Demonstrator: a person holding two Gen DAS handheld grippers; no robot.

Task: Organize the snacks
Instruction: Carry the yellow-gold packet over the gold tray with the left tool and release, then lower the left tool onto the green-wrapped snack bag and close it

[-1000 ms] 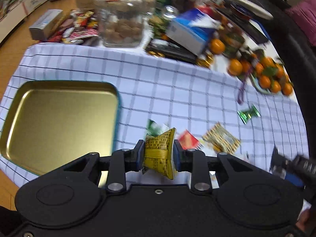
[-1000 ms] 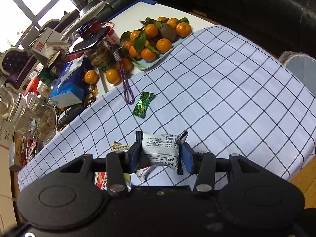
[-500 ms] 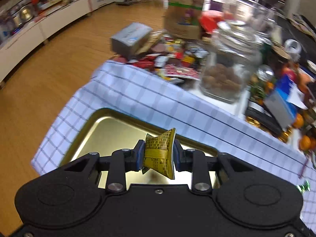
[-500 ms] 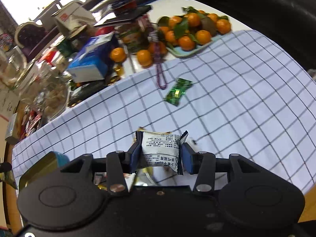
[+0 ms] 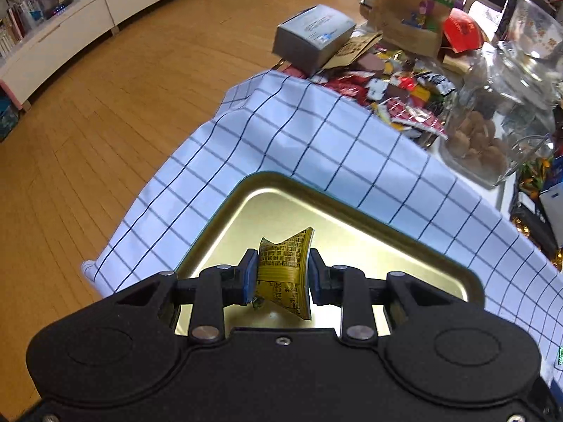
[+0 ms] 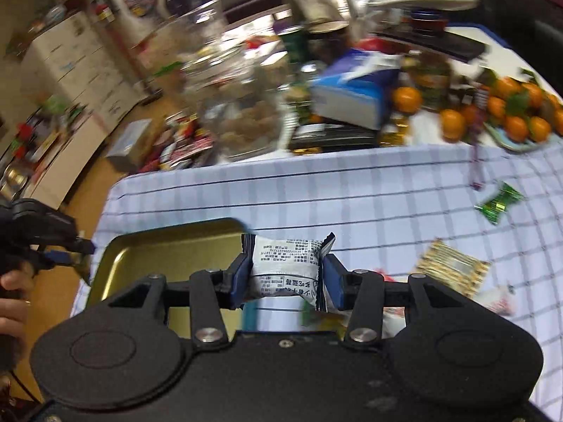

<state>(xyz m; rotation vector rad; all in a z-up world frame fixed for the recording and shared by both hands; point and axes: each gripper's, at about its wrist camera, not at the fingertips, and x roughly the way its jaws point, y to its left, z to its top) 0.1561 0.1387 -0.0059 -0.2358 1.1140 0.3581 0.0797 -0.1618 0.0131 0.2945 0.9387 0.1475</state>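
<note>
My left gripper (image 5: 281, 276) is shut on a yellow snack packet (image 5: 286, 274) and holds it over the gold metal tray (image 5: 281, 207) on the checked tablecloth. My right gripper (image 6: 286, 277) is shut on a white snack packet (image 6: 286, 269) and hangs over the cloth just right of the same tray (image 6: 169, 246). The left gripper (image 6: 52, 242) shows at the left edge of the right wrist view, beside the tray. Loose snacks lie on the cloth: a green candy (image 6: 498, 204), a yellow patterned packet (image 6: 452, 272) and more under my right gripper.
A glass jar of nuts (image 5: 492, 133), a grey box (image 5: 313, 37) and a heap of wrappers (image 5: 394, 91) crowd the table's far side. A blue box (image 6: 352, 95) and a plate of oranges (image 6: 510, 119) stand beyond the cloth. Wooden floor lies left of the table.
My left gripper has carried the yellow packet left, from the loose snacks to above the tray. My right gripper has swung left toward the tray with the white packet.
</note>
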